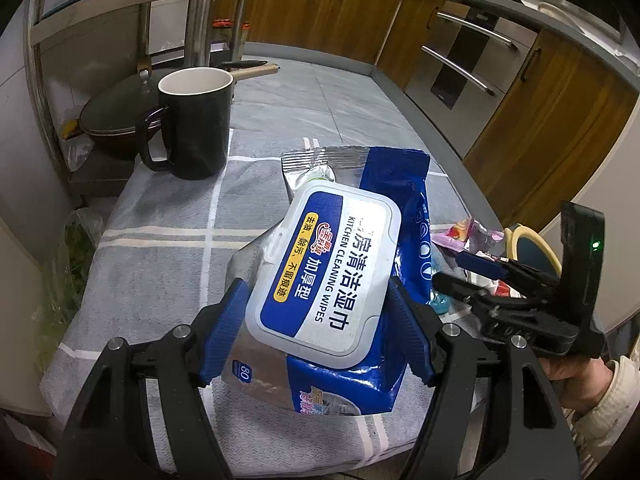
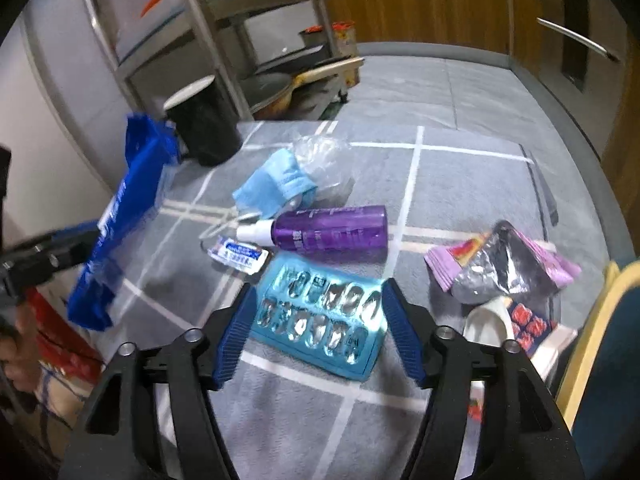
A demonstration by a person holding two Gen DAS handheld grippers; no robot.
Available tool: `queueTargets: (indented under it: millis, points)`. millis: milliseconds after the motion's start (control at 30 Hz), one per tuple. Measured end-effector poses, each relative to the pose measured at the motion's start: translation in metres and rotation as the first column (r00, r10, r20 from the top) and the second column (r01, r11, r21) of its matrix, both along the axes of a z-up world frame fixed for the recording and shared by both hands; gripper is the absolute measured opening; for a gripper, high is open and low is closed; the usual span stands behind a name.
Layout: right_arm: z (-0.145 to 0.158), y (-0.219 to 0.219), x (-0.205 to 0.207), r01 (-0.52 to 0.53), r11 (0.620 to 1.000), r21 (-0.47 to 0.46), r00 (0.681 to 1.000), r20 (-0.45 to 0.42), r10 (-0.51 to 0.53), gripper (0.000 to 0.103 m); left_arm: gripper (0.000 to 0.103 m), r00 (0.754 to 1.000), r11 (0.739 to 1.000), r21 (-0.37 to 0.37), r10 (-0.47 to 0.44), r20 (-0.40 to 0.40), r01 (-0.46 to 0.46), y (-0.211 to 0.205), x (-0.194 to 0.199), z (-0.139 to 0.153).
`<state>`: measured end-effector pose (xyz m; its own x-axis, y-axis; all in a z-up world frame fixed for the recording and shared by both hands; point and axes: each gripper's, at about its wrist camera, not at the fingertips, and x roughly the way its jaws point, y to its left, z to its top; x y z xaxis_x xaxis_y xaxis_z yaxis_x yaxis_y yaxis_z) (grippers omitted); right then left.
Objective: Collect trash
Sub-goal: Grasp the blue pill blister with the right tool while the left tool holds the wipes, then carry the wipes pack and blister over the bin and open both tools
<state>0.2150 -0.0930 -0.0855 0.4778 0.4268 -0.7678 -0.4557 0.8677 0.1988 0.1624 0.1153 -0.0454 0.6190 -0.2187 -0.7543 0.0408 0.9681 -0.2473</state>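
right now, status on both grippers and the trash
Left gripper shut on wipes pack, lifted. Right gripper open over blister pack. Nothing blocking.

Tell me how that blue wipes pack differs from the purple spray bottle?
The wipes pack is a soft, flat blue pouch, held up off the table between the left gripper fingers; the spray bottle is a rigid purple cylinder with a white nozzle, lying on its side on the cloth, untouched. Both carry printed labels.
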Motion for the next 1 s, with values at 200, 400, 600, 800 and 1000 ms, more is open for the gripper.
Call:
queueTargets:
  millis: [200,400,600,800,1000]
  points:
    - [-0.010,0.014,0.006,-0.017,0.995,-0.095,1.000,-0.022,0.015,0.091,0.069,1.000,1.000,-0.009,-0.003,0.003,0.003,-0.001,0.002,0.000]
    - [-0.027,0.031,0.009,0.072,0.992,-0.103,0.992,-0.092,-0.082,0.096,0.069,1.000,1.000,-0.015,0.003,0.002,-0.003,0.001,0.004,0.000]
    - [-0.034,0.058,0.010,0.131,0.964,-0.230,0.988,-0.050,-0.146,0.099,0.069,1.000,1.000,-0.012,-0.001,0.005,0.001,0.001,0.005,0.000]
    - [-0.034,0.046,0.005,0.150,0.963,-0.222,0.986,-0.032,-0.161,0.093,0.069,1.000,1.000,-0.019,0.005,0.006,-0.005,0.002,0.004,0.000]
    - [-0.019,0.024,-0.004,0.183,0.975,-0.129,0.982,-0.021,-0.187,0.093,0.069,1.000,1.000,-0.019,-0.005,0.011,0.005,-0.001,0.004,0.002]
